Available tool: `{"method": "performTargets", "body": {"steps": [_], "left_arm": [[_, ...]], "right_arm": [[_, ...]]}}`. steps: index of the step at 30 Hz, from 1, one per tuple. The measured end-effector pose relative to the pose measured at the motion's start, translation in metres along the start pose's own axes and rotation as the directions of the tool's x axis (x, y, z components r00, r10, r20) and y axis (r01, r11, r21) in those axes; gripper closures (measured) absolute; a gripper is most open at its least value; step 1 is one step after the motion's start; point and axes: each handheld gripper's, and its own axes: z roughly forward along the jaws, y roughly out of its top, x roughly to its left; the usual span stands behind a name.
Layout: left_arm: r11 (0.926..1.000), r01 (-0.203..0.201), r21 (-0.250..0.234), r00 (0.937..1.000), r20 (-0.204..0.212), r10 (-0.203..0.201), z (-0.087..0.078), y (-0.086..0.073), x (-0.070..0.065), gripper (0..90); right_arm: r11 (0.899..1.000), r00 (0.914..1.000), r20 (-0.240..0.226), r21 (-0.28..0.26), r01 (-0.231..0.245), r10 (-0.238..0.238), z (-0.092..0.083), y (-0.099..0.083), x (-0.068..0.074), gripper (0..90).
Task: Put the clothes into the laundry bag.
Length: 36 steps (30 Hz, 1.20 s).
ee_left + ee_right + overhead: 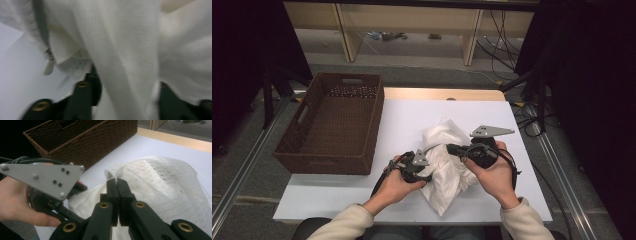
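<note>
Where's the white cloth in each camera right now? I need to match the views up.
High view: the white cloth lies crumpled on the table, lower centre, between both hands.
Left gripper view: the cloth drapes across most of the picture, running down between the black jaws.
Right gripper view: the cloth sits centre-right, its edge pinched by the closed jaws.
Shared landmark: the brown woven basket, top left in the right gripper view.
</note>
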Motion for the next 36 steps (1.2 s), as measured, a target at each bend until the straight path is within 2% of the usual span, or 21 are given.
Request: {"method": "performTargets", "body": {"steps": [2,3,6,7,8,9,10,11,13,14,15,17,18,20,22,25,26,27,29,32,36], "left_arm": [[0.9984,-0.009,-0.057,0.9999,0.012,0.009,-0.008,0.007,-0.003,83.3],[0.9962,0.042,-0.076,0.9988,0.027,-0.041,-0.013,0.010,-0.007,84.5],[0.9845,0.040,-0.171,0.9988,0.035,-0.034,-0.025,0.022,-0.011,85.3],[0.9815,0.040,-0.187,0.9988,0.036,-0.034,-0.028,0.025,-0.013,85.5],[0.9792,0.035,-0.200,0.9991,0.032,-0.029,-0.030,0.028,-0.015,85.5],[0.9760,0.035,-0.215,0.9991,0.032,-0.029,-0.032,0.031,-0.017,85.6],[0.9744,0.028,-0.223,0.9994,0.025,-0.023,-0.034,0.034,-0.018,85.7],[0.9712,0.024,-0.237,0.9995,0.024,-0.019,-0.036,0.037,-0.020,85.7],[0.9681,0.011,-0.250,0.9999,-0.001,-0.011,-0.040,0.044,-0.023,85.8],[0.9706,-0.004,-0.241,0.9999,-0.011,0.002,-0.042,0.048,-0.023,85.8],[0.9695,0.003,-0.245,0.9994,-0.033,-0.011,-0.041,0.051,-0.022,85.8],[0.9761,-0.015,-0.217,0.9972,-0.074,-0.001,-0.039,0.056,-0.014,85.8],[0.9736,0.011,-0.228,0.9959,-0.086,-0.031,-0.034,0.056,-0.010,85.8],[0.9802,0.011,-0.198,0.9942,-0.103,-0.032,-0.023,0.056,0.003,85.7],[0.9836,0.031,-0.177,0.9907,-0.125,-0.054,-0.005,0.053,0.012,85.5],[0.9856,0.020,-0.168,0.9883,-0.146,-0.045,0.014,0.048,0.016,83.5],[0.9854,0.013,-0.170,0.9887,-0.145,-0.038,0.014,0.048,0.015,81.8],[0.9846,0.006,-0.175,0.9885,-0.148,-0.032,0.011,0.049,0.014,78.8],[0.9843,-0.014,-0.176,0.9878,-0.155,-0.013,0.001,0.051,0.013,66.6],[0.9855,-0.039,-0.165,0.9871,-0.160,0.012,-0.014,0.051,0.009,46.9],[0.9884,-0.018,-0.151,0.9899,-0.142,-0.004,-0.035,0.043,0.005,28.8]], "right_arm": [[1.000,1.0000,-0.004,-0.001,-0.003,0.003,0.000,0.000,0.000,90.0],[1.000,1.0000,-0.007,0.002,-0.004,0.004,-0.001,0.000,0.000,90.0],[1.000,0.9999,-0.007,0.006,0.008,-0.008,0.000,0.000,0.003,90.0],[1.000,1.0000,-0.002,0.014,-0.001,0.001,-0.001,0.000,0.007,90.0],[1.000,0.9996,-0.013,0.000,0.025,-0.025,0.001,0.001,0.006,90.0],[1.000,0.9999,-0.015,0.009,0.006,-0.006,0.001,0.001,0.009,90.0],[0.999,0.9989,-0.022,0.000,0.041,-0.041,0.001,0.001,0.009,90.0],[1.000,0.9993,-0.025,0.000,0.027,-0.027,0.000,0.002,0.011,90.0],[0.999,0.9992,-0.017,-0.007,0.036,-0.036,-0.002,0.003,0.011,90.0],[1.000,0.9994,-0.027,-0.012,0.022,-0.023,-0.003,0.003,0.012,90.0],[1.000,0.9995,-0.024,-0.009,0.023,-0.023,-0.005,0.004,0.013,90.0],[1.000,0.9995,-0.025,-0.018,0.019,-0.019,-0.007,0.005,0.014,90.0],[0.999,0.9990,-0.021,-0.020,0.039,-0.040,-0.009,0.006,0.014,90.0],[1.000,0.9984,-0.054,-0.017,0.014,-0.015,-0.007,0.005,0.014,90.0],[1.000,0.9985,-0.054,0.004,0.010,-0.010,-0.004,0.003,0.012,90.0],[1.000,0.9977,-0.065,0.007,0.019,-0.018,0.002,0.001,0.008,90.0],[1.000,0.9990,-0.045,0.026,-0.001,0.002,0.001,0.001,0.008,90.0],[1.000,0.9991,-0.037,0.016,0.019,-0.018,0.001,0.001,0.005,90.0],[1.000,0.9996,-0.028,0.018,-0.008,0.008,-0.002,0.001,0.002,90.0],[1.000,1.0000,0.008,0.000,0.002,-0.002,-0.005,0.001,-0.002,90.0],[1.000,1.0000,-0.005,0.013,-0.006,0.006,-0.004,0.001,-0.003,90.0]]}}
